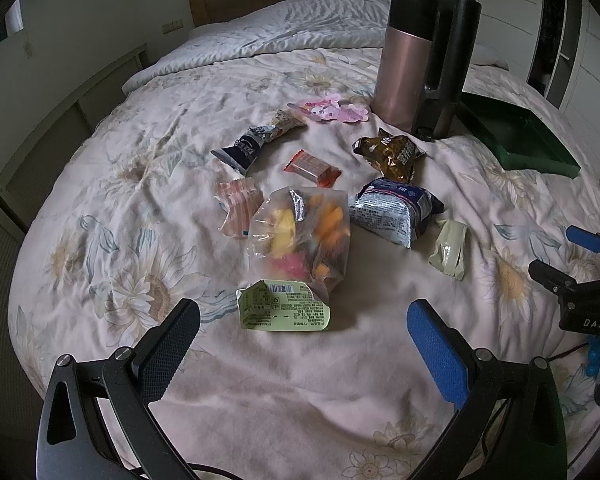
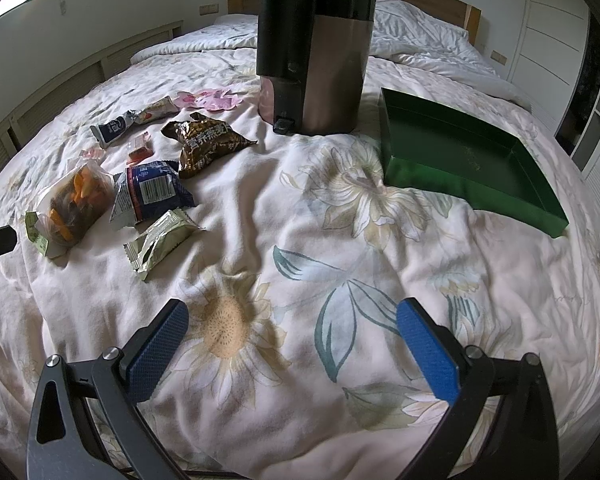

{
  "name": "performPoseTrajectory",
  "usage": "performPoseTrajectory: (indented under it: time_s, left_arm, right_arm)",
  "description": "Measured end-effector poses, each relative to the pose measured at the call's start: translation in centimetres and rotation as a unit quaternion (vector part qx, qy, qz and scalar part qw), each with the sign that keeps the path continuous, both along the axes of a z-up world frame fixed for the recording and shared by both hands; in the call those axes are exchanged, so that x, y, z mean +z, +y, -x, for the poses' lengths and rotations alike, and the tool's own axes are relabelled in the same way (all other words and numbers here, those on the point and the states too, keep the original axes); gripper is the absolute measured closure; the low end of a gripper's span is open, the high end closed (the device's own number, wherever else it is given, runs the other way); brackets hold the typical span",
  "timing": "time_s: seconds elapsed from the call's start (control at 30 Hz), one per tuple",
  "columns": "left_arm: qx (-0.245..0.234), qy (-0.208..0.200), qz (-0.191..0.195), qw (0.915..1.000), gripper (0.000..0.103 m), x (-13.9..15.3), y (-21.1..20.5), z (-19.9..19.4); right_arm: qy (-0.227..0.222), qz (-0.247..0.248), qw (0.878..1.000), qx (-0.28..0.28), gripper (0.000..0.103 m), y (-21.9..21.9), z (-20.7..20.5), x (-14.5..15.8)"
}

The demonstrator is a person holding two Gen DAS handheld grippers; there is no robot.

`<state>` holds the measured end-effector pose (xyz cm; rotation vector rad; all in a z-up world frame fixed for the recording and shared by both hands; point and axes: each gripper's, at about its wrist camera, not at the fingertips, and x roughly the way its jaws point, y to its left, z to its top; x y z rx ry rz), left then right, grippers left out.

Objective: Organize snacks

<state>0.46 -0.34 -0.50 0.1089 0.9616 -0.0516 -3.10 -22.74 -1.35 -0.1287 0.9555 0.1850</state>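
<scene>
You had not yet put anything away, as far as these views showed. The green tray (image 2: 476,164) lay bare on the bed (image 2: 300,240) at about 2 o'clock in the right view, just beside the tall bin (image 2: 320,48) at 12.

All the snacks sat loose on the quilt, grouped at 9 to 11 o'clock from your right gripper (image 2: 292,344) and well apart from the tray. In the left view they filled the centre: the clear bag (image 1: 300,236) of mixed sweets straight ahead at 12, the blue pack (image 1: 392,212) and pale green bar (image 1: 450,252) at 1, the brown pack (image 1: 392,156) beyond them, the orange bar (image 1: 312,168) behind the clear bag, the pink wrapper (image 1: 238,204) at 11, the twisted blue-and-white pack (image 1: 256,140) farther back, and a flat pink packet (image 1: 332,110) near the bin's foot.

Your left gripper (image 1: 304,352) hung over the quilt near the clear bag with its fingers spread wide and nothing between them. Your right gripper was likewise spread and empty, over bare quilt between snacks and tray.

By my reading, the whole job remained: every item awaited its move into the tray, the pale green bar being nearest your right hand.
</scene>
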Motion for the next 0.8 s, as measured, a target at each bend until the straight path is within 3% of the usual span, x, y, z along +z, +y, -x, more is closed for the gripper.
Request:
performPoseTrajectory:
  time_s: [0.8]
  left_arm:
    - [-0.003, 0.004, 0.002, 1.0000, 0.001, 0.06, -0.11, -0.14]
  right_arm:
    - [0.000, -0.003, 1.000, 0.002, 0.000, 0.26, 0.01, -0.02]
